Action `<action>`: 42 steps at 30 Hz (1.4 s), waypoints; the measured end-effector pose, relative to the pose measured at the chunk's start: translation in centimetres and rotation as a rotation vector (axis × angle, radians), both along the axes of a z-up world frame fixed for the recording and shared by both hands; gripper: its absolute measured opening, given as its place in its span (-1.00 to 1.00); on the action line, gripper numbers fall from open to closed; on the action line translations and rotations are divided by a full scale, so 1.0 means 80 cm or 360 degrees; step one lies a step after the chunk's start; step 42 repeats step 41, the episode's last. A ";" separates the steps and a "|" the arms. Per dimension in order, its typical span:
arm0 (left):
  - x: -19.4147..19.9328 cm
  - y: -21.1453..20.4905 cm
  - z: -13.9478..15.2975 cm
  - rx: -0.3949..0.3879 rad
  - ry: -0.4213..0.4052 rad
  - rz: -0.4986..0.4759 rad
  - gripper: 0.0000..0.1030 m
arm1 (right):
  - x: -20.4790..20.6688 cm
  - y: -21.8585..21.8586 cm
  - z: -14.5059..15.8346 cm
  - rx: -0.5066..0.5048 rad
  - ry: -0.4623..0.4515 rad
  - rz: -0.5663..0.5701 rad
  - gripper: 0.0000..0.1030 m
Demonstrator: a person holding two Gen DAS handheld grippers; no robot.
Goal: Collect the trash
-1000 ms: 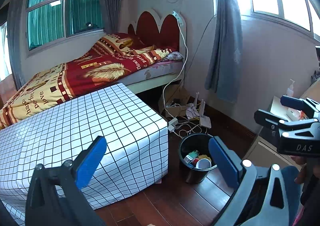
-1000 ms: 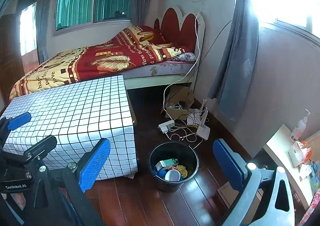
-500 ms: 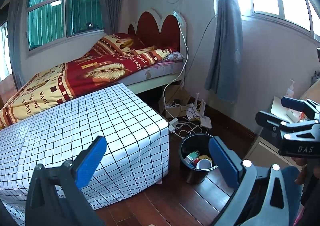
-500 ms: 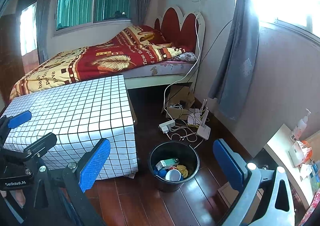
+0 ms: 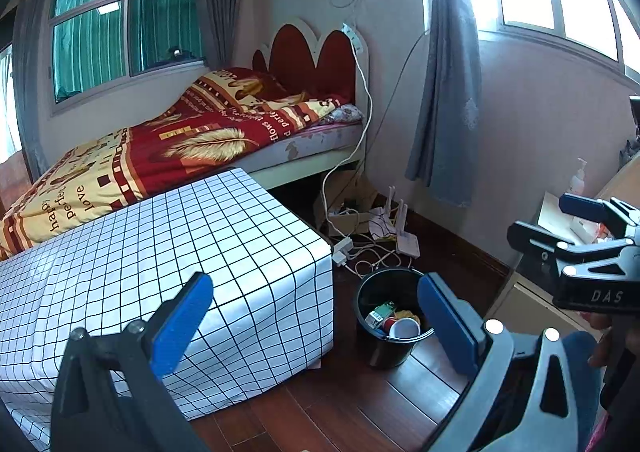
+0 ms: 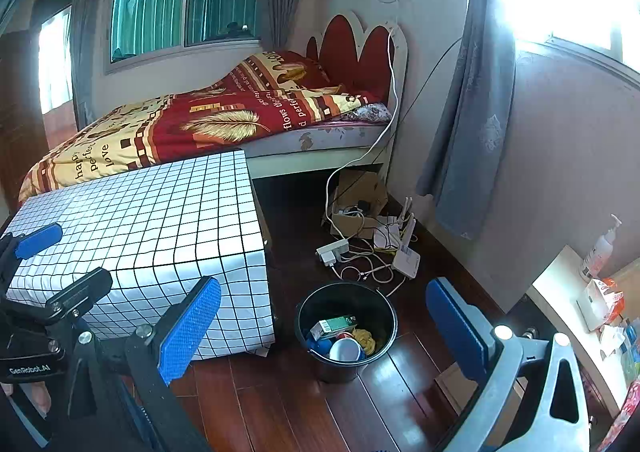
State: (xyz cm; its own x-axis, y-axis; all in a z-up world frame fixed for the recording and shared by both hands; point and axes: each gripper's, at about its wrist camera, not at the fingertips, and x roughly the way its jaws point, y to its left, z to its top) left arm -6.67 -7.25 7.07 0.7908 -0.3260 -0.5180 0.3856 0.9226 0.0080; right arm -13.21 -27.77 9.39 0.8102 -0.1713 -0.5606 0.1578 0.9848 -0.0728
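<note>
Trash bin on wood floor, holding carton, cups, at 3 o'clock of checked bench. Left tongs and right tongs both spread wide, empty.

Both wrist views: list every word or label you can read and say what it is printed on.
"DAS": right gripper body, left wrist view.
"GenRobot.AI": left gripper body, right wrist view.
"happy", "perfect", "love", "flows": bedspread.
Green carton in the black bin: print too small to read.
Pump bottle label: blurred.
</note>
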 end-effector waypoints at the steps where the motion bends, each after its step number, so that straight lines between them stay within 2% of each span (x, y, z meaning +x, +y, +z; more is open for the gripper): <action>1: 0.000 0.000 0.000 0.0000 0.0000 0.0001 0.99 | 0.000 0.000 0.000 0.0001 0.0001 0.0000 1.00; 30: 0.005 -0.003 0.002 0.0028 -0.0012 -0.0010 0.99 | 0.000 -0.001 0.001 -0.0008 0.0008 0.0005 1.00; 42: 0.012 -0.009 -0.004 0.0051 0.0014 -0.0096 0.99 | 0.001 -0.004 -0.002 -0.0007 0.0016 0.0005 1.00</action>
